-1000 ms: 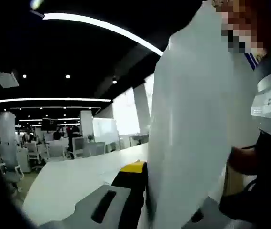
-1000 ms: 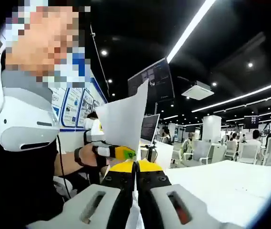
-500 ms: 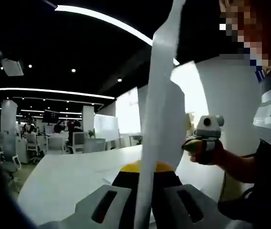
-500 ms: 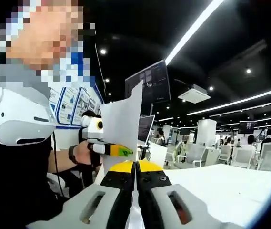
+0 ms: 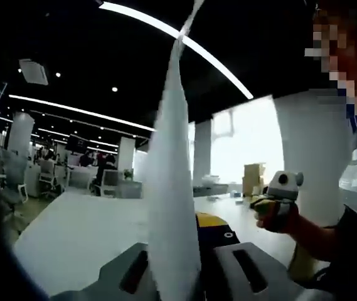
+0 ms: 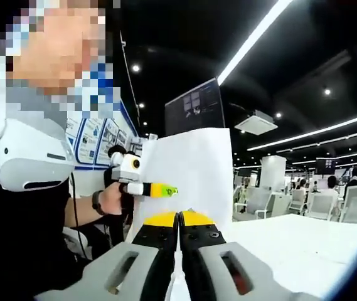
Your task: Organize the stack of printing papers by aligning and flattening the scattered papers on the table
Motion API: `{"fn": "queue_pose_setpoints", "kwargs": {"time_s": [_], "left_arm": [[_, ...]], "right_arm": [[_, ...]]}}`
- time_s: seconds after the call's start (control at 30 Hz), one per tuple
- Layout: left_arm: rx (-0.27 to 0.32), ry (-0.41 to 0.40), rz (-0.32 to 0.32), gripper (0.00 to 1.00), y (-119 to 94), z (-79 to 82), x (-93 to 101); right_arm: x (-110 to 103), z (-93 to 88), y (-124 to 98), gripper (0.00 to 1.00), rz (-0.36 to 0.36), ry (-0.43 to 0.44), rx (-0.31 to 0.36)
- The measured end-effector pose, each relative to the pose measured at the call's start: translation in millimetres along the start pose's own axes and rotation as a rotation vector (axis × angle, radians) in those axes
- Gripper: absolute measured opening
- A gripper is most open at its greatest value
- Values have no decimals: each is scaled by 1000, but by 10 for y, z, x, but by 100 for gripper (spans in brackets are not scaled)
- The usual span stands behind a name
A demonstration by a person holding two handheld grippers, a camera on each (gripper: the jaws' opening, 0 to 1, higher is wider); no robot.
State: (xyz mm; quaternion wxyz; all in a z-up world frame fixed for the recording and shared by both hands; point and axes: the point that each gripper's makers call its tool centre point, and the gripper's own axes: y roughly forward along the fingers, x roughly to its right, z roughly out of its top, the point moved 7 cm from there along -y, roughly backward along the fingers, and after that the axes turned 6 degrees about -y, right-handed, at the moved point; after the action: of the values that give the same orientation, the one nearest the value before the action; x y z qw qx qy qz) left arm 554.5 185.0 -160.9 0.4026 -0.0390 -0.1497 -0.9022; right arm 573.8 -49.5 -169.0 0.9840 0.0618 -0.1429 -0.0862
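Right gripper: fingers closed on the paper, held upright in the air above the white desk. Right gripper view shows the sheet's broad face with the left gripper beside its edge. Left gripper view shows the paper edge-on, rising from the left gripper's closed fingers, right gripper off to the side.

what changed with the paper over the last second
In the right gripper view, the paper has turned from near edge-on to broad face. In the left gripper view, it went from broad to edge-on. Both the right gripper and left gripper stay shut on it, above the table.
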Motion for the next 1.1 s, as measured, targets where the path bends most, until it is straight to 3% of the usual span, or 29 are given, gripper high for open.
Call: {"fn": "queue_pose_setpoints", "kwargs": {"time_s": [0.13,0.23,0.37,0.53,0.9,1.1], "left_arm": [[69,-97,33,5,-60,59,-120],[70,-179,20,5,-76,32,-179],[88,-191,41,5,-108,6,-240],[141,-300,46,5,-144,13,-345],[180,-476,84,5,-173,-187,-581],[189,-502,105,5,-174,-277,-652]], "right_arm": [[5,7,-11,0,-1,6,4],[16,12,-23,0,-3,4,5],[32,14,-40,0,-6,7,4],[35,28,-42,0,-5,16,14],[44,-11,-49,0,-12,21,1],[50,-39,-56,0,-15,27,-2]]}}
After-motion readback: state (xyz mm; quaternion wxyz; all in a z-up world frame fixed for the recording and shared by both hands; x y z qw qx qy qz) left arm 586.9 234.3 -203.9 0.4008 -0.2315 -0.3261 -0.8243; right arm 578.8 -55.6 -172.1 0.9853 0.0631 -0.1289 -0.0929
